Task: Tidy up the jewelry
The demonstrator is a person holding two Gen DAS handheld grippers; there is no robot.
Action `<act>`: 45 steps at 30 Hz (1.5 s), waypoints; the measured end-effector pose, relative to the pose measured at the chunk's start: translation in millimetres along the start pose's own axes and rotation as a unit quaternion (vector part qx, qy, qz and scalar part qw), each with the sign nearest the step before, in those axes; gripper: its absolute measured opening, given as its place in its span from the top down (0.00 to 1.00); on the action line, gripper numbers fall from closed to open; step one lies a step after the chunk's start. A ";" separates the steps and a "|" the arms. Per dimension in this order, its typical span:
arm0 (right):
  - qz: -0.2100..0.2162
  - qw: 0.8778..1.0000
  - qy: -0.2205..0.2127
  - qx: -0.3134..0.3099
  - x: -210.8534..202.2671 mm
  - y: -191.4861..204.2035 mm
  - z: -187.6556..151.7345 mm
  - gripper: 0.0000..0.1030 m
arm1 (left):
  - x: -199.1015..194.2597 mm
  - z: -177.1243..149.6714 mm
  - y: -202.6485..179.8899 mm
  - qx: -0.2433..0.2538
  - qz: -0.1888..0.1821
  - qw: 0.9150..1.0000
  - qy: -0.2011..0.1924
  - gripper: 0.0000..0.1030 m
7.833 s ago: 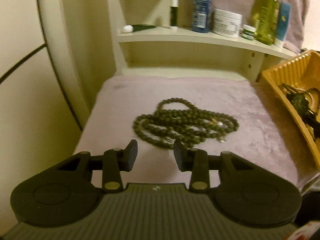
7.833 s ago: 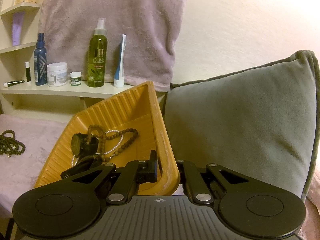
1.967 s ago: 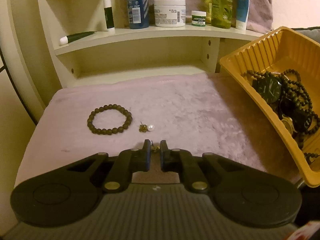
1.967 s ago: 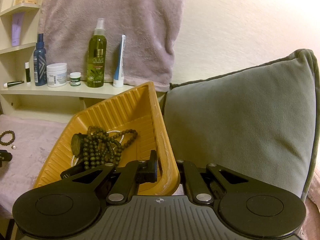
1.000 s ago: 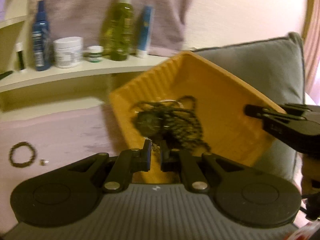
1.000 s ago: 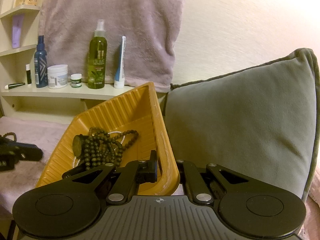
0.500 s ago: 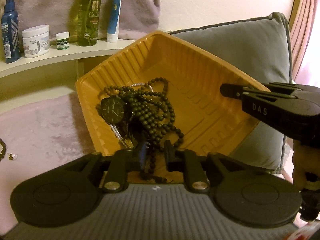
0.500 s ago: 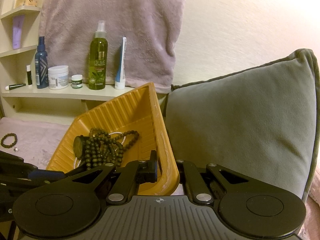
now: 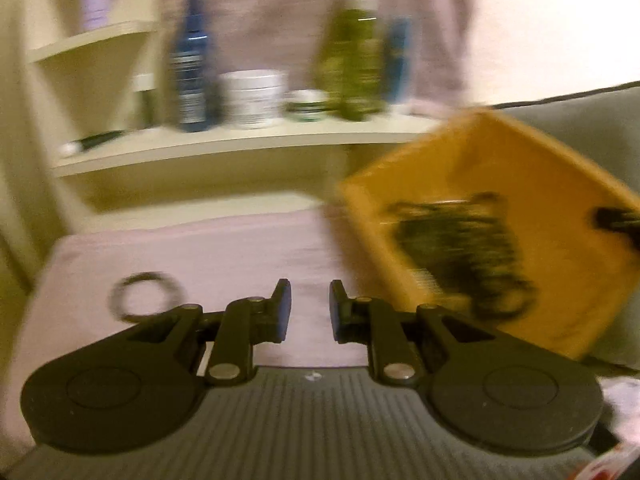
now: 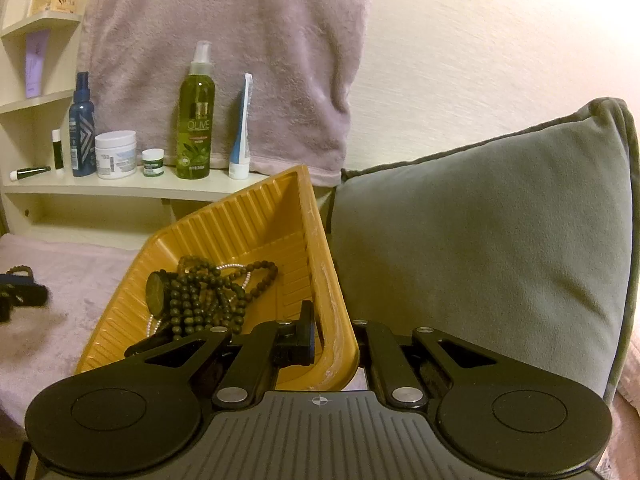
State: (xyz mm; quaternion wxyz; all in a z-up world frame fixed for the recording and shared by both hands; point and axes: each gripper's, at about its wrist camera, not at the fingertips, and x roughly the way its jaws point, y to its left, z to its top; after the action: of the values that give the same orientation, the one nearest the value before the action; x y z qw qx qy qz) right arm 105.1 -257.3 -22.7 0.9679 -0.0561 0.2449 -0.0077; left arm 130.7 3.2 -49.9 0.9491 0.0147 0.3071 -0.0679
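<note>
My right gripper [image 10: 334, 338] has its jaws clamped on the near rim of the yellow tray [image 10: 248, 228], one finger inside, one outside. In the tray lie a dark watch [image 10: 157, 290] and tangled bead necklaces [image 10: 208, 292]. My left gripper [image 9: 310, 306] has just opened; its jaws stand apart with nothing between them, over the pinkish cloth [image 9: 240, 248]. Just beyond its left finger lies a bead bracelet [image 9: 140, 298], blurred. The tray leans against a grey cushion [image 10: 492, 240]. Farther back, a shelf [image 10: 100, 190] carries an olive spray bottle [image 10: 196, 120], a blue bottle [image 10: 80, 128] and a white jar [image 10: 116, 154].
</note>
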 end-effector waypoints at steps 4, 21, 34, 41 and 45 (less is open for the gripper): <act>-0.001 1.000 0.001 -0.002 0.4 -0.1 0.0 0.94 | 14.8 -6.8 29.1 -0.022 0.047 0.998 0.019 0.84; -0.003 1.000 0.004 -0.005 1.8 -0.6 -1.4 0.94 | 55.7 -13.9 48.0 -0.014 0.084 0.996 0.039 0.80; -0.004 1.000 0.005 -0.006 2.1 -0.6 -1.9 0.94 | 63.7 -10.0 49.3 -0.001 0.074 0.996 0.047 0.86; -0.004 1.000 0.004 -0.006 2.0 -0.5 -2.1 0.94 | 50.1 -4.7 44.7 0.002 0.066 0.997 0.032 0.86; -0.004 1.000 0.005 -0.006 2.1 -0.5 -2.0 0.94 | 38.3 1.5 36.4 0.007 0.053 0.998 0.020 0.86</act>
State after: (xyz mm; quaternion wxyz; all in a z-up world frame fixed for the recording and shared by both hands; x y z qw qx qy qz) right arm 106.0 -258.1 -25.4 0.9663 -0.0628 0.2495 -0.0105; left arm 167.4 34.6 -71.6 0.9449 0.0392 0.3243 -0.0191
